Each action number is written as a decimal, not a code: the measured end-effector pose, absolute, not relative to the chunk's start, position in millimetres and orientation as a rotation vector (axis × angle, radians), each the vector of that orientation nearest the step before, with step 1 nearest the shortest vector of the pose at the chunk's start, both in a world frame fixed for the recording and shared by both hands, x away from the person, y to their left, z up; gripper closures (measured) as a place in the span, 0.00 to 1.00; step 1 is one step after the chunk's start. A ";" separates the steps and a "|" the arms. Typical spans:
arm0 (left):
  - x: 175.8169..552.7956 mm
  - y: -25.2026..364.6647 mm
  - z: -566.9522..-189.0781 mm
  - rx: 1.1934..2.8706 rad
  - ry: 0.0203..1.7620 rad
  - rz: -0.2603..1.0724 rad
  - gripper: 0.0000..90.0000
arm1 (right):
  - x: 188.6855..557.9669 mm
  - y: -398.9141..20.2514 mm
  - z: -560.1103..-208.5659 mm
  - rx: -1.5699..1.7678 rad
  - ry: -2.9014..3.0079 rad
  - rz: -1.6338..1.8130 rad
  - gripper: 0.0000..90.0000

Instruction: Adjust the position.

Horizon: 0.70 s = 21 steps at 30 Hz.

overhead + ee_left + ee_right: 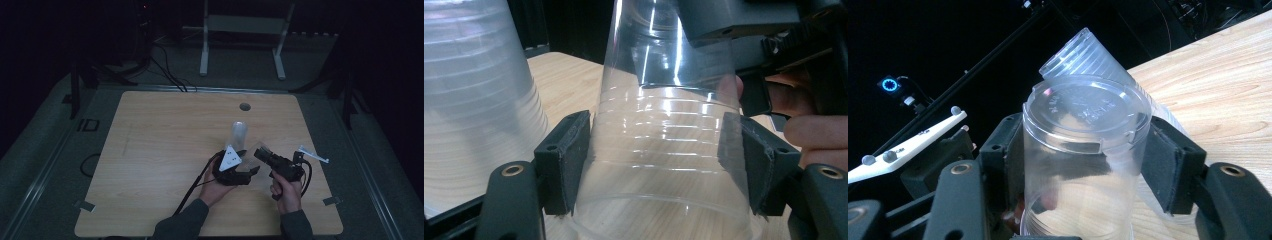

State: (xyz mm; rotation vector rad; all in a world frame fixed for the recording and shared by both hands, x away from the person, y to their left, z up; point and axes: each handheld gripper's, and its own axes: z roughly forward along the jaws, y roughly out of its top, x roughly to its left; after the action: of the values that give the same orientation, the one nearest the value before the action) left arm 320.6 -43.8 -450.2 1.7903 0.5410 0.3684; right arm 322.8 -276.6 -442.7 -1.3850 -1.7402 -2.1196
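Handover under way: we pinch cup (664, 150) in left gripper (664, 165); right gripper (1083, 165) loosely straddles it, withdrawal next.

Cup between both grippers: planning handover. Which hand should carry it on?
Left, likely: the left gripper presses both sides of the cup near its wide rim; the right gripper sits at its narrow base.

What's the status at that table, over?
Left gripper: jaws shut on clear cup. Right gripper: jaws flank its base, grip unclear. Frosted cup stack close beside.
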 end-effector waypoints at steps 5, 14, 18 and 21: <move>320.6 -43.4 -448.8 1.795 0.535 0.373 0.34 | 322.3 -277.2 -441.6 -1.380 -1.760 -2.116 0.40; 321.1 -39.6 -445.3 1.792 0.530 0.387 0.34 | 320.6 -276.6 -439.6 -1.353 -1.809 -2.095 0.38; 321.7 -34.1 -442.5 1.791 0.533 0.405 0.34 | 319.1 -277.6 -438.9 -1.344 -1.831 -2.088 0.37; 322.9 -30.2 -440.9 1.783 0.545 0.411 0.34 | 318.4 -278.8 -439.1 -1.344 -1.847 -2.084 0.37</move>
State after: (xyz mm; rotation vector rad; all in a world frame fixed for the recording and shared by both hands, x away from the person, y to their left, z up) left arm 322.9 -30.2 -440.9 1.7833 0.5451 0.4111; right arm 318.4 -278.8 -439.1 -1.3443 -1.8469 -2.0840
